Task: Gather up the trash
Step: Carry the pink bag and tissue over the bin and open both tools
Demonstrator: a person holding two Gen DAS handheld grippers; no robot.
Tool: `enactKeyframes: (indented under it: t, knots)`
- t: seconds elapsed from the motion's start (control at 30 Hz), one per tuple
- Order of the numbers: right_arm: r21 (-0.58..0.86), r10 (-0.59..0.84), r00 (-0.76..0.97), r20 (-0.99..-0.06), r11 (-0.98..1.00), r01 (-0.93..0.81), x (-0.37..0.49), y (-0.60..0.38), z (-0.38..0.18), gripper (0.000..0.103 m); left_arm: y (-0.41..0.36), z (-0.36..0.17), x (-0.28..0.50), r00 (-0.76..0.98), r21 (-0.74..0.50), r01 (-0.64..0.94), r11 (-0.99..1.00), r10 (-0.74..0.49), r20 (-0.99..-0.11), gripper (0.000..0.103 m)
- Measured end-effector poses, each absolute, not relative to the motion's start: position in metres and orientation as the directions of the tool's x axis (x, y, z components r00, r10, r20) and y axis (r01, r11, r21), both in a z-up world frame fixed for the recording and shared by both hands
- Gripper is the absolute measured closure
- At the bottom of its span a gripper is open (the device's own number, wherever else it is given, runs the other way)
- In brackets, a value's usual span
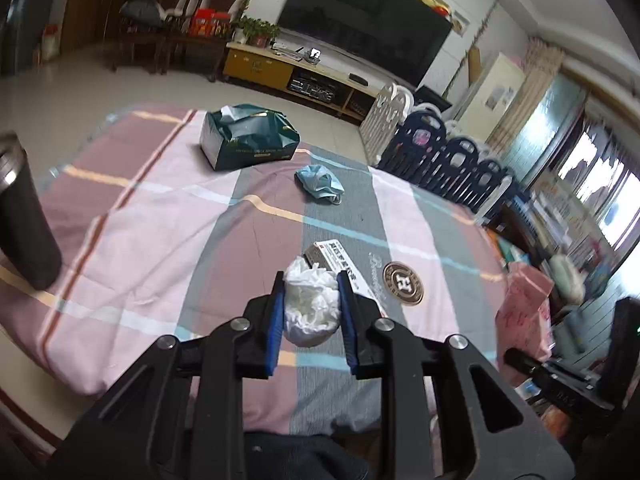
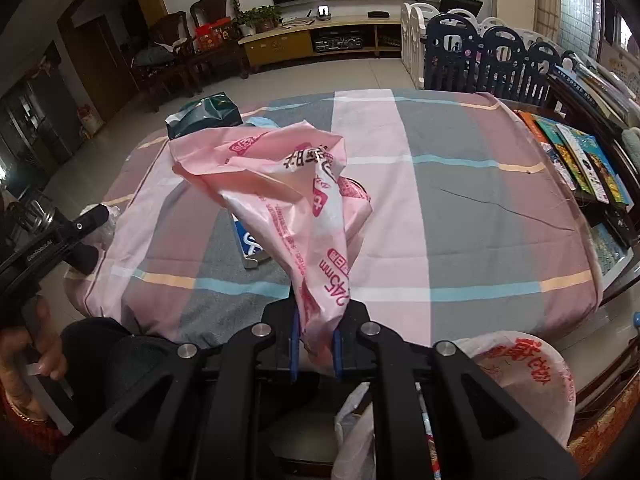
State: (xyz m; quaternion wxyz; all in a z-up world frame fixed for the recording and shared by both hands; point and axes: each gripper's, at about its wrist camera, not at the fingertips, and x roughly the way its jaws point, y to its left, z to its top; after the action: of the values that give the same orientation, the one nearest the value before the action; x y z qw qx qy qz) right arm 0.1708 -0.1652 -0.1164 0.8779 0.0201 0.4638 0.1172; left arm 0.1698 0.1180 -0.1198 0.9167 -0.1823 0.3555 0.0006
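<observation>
My left gripper is shut on a crumpled white plastic wad, held a little above the checked tablecloth. Behind the wad lies a small white printed box. Farther back a crumpled blue face mask rests on the cloth. My right gripper is shut on a pink printed plastic bag, which hangs open over the table. The same pink bag shows at the right of the left wrist view. A blue and white packet lies under the bag.
A dark green tissue box stands at the table's far side. A dark tumbler is at the left edge. Books lie right of the table. A white bag with red print sits below the right gripper. A hand holds the other gripper's handle.
</observation>
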Motion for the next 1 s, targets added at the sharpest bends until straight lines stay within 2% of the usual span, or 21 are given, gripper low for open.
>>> enactKeyframes:
  t: [0.13, 0.27, 0.47, 0.77, 0.87, 1.0]
  knots:
    - [0.158, 0.207, 0.518, -0.83, 0.978, -0.137, 0.162, -0.181, -0.12, 0.09, 0.065, -0.106, 0.149, 0.742, -0.215, -0.037, 0.976, -0.117, -0.66, 0.076]
    - [0.168, 0.187, 0.518, -0.835, 0.982, -0.085, 0.152, -0.198, -0.113, 0.09, 0.022, -0.103, 0.136, 0.714, -0.203, 0.052, 0.978, -0.179, -0.677, 0.076]
    - [0.082, 0.095, 0.545, -0.833, 0.995, -0.048, 0.126, -0.221, -0.093, 0.09, -0.026, -0.089, 0.114, 0.72, -0.163, 0.162, 0.973, -0.23, -0.655, 0.076]
    - [0.116, 0.06, 0.491, -0.869, 0.99, 0.083, 0.093, -0.281, -0.096, 0.09, -0.051, -0.084, 0.102, 0.695, -0.192, 0.239, 0.952, -0.306, -0.651, 0.076]
    - [0.13, 0.074, 0.44, -0.895, 0.987, 0.098, 0.081, -0.297, -0.111, 0.09, -0.043, -0.085, 0.103, 0.683, -0.24, 0.231, 0.943, -0.333, -0.65, 0.076]
    - [0.035, -0.007, 0.389, -0.921, 0.994, 0.1, 0.058, -0.31, -0.143, 0.09, -0.036, -0.094, 0.107, 0.676, -0.237, 0.202, 0.95, -0.31, -0.669, 0.076]
